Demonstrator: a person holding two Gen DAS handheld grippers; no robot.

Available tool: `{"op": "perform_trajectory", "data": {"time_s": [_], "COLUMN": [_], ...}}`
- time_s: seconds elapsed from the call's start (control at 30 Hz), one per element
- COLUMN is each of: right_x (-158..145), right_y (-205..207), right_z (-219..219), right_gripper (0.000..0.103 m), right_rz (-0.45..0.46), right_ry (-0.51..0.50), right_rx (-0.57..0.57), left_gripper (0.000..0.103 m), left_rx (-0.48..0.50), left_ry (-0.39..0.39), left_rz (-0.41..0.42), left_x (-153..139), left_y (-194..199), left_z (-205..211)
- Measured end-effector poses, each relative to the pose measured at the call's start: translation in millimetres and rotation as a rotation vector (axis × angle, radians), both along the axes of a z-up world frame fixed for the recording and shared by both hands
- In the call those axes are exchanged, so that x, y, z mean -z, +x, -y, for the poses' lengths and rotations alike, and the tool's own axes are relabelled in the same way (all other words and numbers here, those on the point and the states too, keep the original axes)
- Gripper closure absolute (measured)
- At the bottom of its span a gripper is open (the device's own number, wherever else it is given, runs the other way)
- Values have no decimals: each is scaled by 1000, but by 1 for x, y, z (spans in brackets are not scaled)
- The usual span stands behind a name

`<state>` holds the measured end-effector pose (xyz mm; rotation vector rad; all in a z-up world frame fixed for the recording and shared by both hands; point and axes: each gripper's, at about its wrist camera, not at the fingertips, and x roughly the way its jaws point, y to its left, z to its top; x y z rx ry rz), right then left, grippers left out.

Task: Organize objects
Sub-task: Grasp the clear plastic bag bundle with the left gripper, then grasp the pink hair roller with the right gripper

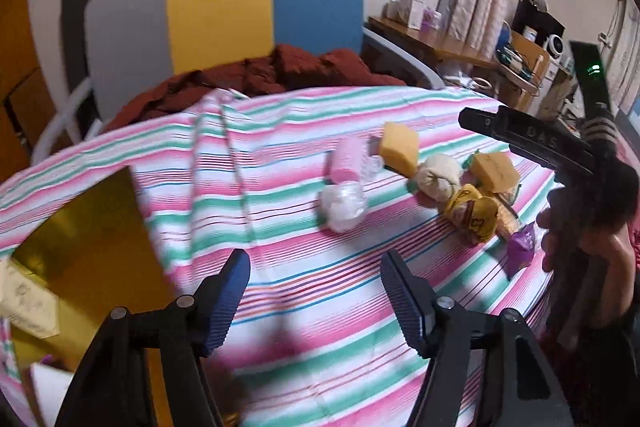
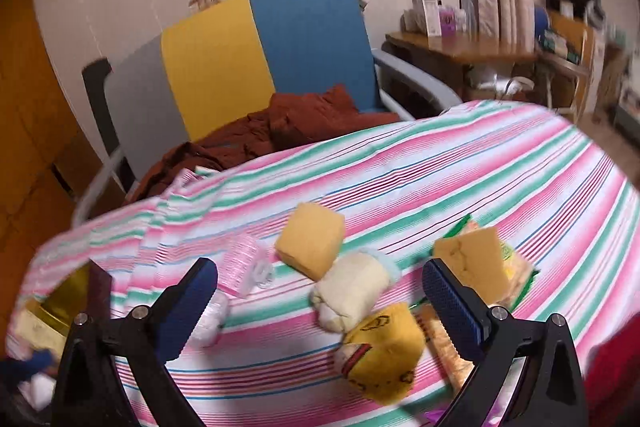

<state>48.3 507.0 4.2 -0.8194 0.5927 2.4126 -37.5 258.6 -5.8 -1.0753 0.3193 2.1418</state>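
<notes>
The pink, green and white striped cloth point(image 2: 460, 163) covers the whole tabletop and hangs loose over its left edge, where it bunches in folds. That slack is the first hazard: a tool dragging across it could pull the cloth and slide every item toward an edge.

A gold-coloured box point(image 1: 80, 247) stands open just past the left edge, and I judge it to be where the things are to go; anything released short of it would fall beside it.

The things to sort lie in one loose cluster toward the tabletop's right side. Largest are two yellow sponge blocks point(image 2: 310, 241) point(image 2: 474, 257), then a cream cloth bundle point(image 2: 350, 291) touching the nearer block, a yellow printed snack packet point(image 2: 384, 351), a pink plastic cup lying on its side point(image 1: 344, 159), a clear crumpled plastic wad point(image 1: 342, 205) and a small purple sachet point(image 1: 522, 247) near the front right edge. Packed this closely, a grab at one could nudge its neighbour; the cup could roll.

The left tool point(image 1: 316, 301) has its jaws apart with nothing between them, above bare cloth. The right tool point(image 2: 320, 311) is also apart and empty, hanging over the cluster. Both views are blurred, so a hasty closing may miss.
</notes>
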Motion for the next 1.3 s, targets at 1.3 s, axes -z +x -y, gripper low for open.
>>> {"op": "perform_trajectory", "data": {"time_s": [1.3], "right_x": [18], "right_y": [-14], "right_z": [2], "right_gripper": [0], "right_rz": [43], "right_ry": [-128], "right_rx": [-114], "left_gripper": [65], "left_rx": [55], "left_ry": [17], "left_rz": [157], "left_x": [92], "left_y": [-10], "left_z": [-39]}}
